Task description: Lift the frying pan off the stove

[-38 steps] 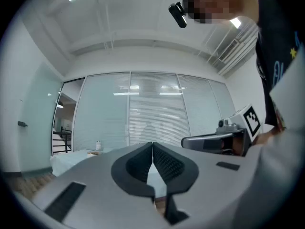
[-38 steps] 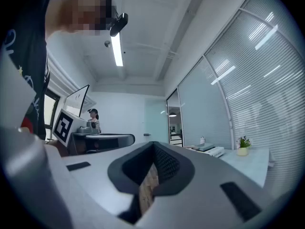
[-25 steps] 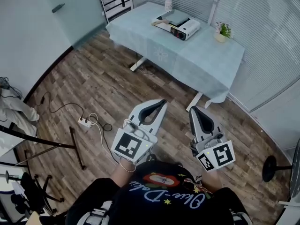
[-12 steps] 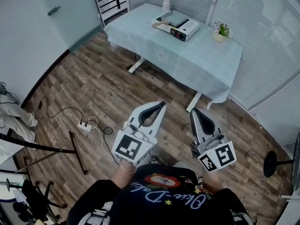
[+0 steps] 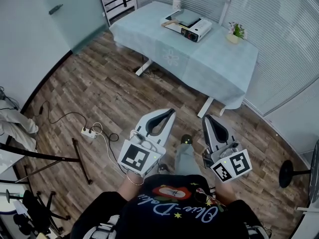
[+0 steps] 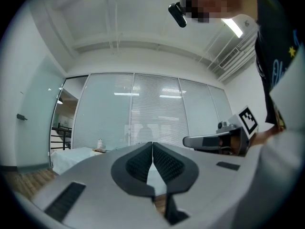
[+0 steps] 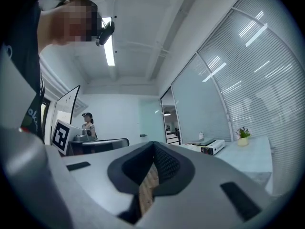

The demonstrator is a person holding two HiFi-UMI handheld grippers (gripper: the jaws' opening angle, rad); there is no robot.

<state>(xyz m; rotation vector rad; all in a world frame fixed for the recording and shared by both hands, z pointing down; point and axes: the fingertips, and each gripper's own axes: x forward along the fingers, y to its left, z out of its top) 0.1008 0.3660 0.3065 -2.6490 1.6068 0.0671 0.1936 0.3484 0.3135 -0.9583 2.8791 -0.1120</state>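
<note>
The left gripper (image 5: 170, 111) sits low in the middle of the head view, held out level above the wooden floor (image 5: 99, 93). The right gripper (image 5: 206, 117) is just to its right, apart from it. In the left gripper view its fingers (image 6: 139, 162) are pressed together, the ribbed pads meeting along a thin line at the tips, with nothing caught between them. In the right gripper view that gripper's fingers (image 7: 167, 164) are likewise closed tip to tip and empty; only floor shows through the gap lower down. Neither gripper touches anything.

The frying pan (image 5: 186, 17), flat, square and dark grey, lies on the white portable stove (image 5: 192, 29) near the top centre of the head view. The stove stands on a table (image 5: 199, 63) draped in a pale blue cloth, well apart from both grippers. A small potted plant (image 5: 235, 32) stands on the table to the right of the stove, and a bottle (image 5: 176, 2) at the table's far edge, above and left of the stove.
</note>
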